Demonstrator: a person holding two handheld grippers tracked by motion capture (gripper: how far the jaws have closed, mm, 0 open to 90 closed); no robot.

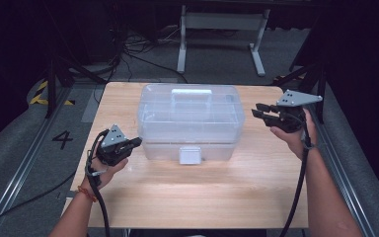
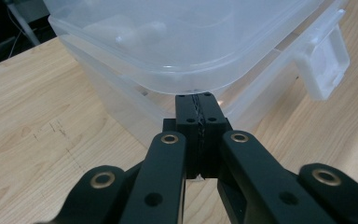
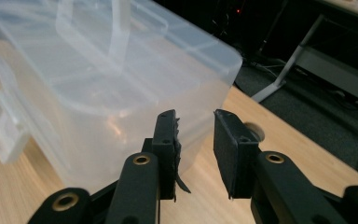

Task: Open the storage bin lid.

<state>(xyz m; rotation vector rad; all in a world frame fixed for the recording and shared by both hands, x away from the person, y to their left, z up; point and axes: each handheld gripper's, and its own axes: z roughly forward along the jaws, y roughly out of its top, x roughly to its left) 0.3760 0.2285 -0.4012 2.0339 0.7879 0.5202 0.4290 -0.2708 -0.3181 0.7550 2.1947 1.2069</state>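
Note:
A clear plastic storage box point(image 1: 190, 118) with its lid on stands at the middle of the wooden table point(image 1: 187, 197). A white latch point(image 1: 189, 155) hangs at its front and a handle point(image 1: 191, 94) lies on the lid. My left gripper point(image 1: 137, 141) is shut with nothing in it. Its tips point(image 2: 200, 100) sit right under the lid's rim at the near left corner of the box point(image 2: 168, 42). My right gripper point(image 1: 257, 110) hovers just off the right end of the box point(image 3: 98, 84). Its jaws point(image 3: 195, 119) stand a little apart with nothing between them.
The latch point(image 2: 324, 60) hangs to the right of the left gripper's tips. Bare wood lies in front of the box. Behind the table, a white table frame point(image 1: 222, 34) and cables lie on the grey floor. Metal rails run along both sides.

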